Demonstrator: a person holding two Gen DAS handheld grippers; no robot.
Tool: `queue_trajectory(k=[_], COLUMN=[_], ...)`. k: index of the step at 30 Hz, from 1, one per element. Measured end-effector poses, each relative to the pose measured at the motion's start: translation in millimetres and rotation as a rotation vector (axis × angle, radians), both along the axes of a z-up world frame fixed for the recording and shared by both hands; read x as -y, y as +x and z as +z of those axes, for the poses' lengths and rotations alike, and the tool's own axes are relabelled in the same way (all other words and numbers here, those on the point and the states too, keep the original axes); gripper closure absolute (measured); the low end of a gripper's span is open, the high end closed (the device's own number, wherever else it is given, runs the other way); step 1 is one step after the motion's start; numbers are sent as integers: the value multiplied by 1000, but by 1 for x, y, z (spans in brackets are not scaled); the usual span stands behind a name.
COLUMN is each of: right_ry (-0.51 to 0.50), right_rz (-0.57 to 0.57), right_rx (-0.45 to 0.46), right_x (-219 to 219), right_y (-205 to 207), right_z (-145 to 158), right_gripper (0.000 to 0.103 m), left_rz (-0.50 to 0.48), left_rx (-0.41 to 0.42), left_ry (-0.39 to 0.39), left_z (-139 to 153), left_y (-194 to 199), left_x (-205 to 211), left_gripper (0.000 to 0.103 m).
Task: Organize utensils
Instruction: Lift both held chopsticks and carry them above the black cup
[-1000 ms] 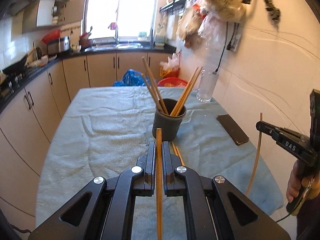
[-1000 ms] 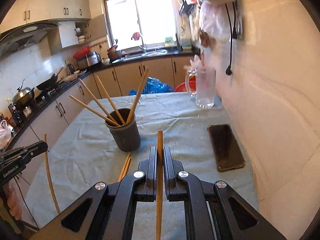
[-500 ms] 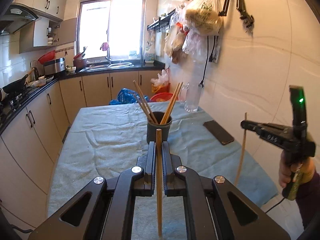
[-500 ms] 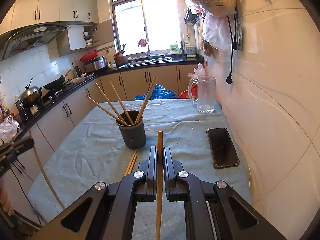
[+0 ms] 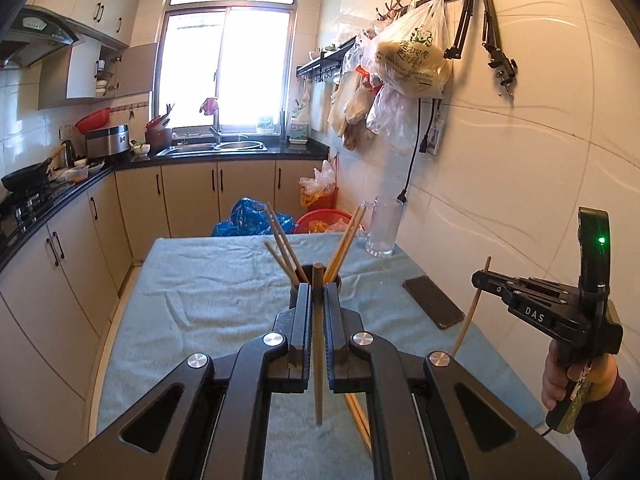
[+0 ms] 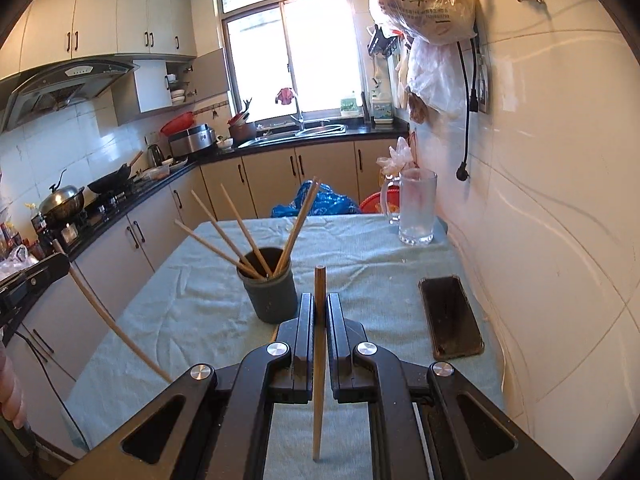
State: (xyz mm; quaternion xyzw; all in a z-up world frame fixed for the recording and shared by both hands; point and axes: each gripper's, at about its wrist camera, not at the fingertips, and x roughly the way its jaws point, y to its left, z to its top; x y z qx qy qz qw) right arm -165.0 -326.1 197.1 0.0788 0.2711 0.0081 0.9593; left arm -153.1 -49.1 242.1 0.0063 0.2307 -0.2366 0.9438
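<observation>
Both tools lifted higher vs 1 s ago, left tool (image 5: 318,300) and right tool (image 6: 320,312) each clamped on a chopstick (image 5: 318,344), holder cup (image 6: 269,292) now farther off, so drop-in not yet begun.

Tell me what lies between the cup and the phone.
Only bare cloth between cup and phone, per the right wrist view.

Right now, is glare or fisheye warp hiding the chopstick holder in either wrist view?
Left wrist view: the window is blown out, and the holder sits mostly behind the left gripper. Right wrist view: the holder is sharp and unobstructed; warp only bends the wall tiles.
</observation>
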Motion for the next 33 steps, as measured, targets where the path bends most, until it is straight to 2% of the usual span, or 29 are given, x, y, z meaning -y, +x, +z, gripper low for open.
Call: queue_trajectory(k=[5, 14, 20, 24, 28, 33], right_ry=[15, 103, 123, 140, 147, 150], right_rz=[-2, 21, 7, -15, -25, -15], right_rx=[37, 124, 188, 181, 99, 15], right_x=[2, 2, -2, -2, -2, -2], right_y=[22, 85, 125, 153, 181, 203], right_z=[19, 67, 91, 82, 53, 21], right_gripper=[97, 97, 97, 97, 97, 96], left_rz=[7, 74, 117, 130, 137, 139], left_rx=[16, -1, 8, -11, -61, -26], left_ry=[5, -92, -100, -65, -3, 49], left_z=[18, 55, 64, 49, 22, 10], left_y=[26, 106, 157, 182, 202, 200], left_x=[10, 30, 53, 67, 82, 87], left_gripper=[98, 98, 98, 98, 98, 97])
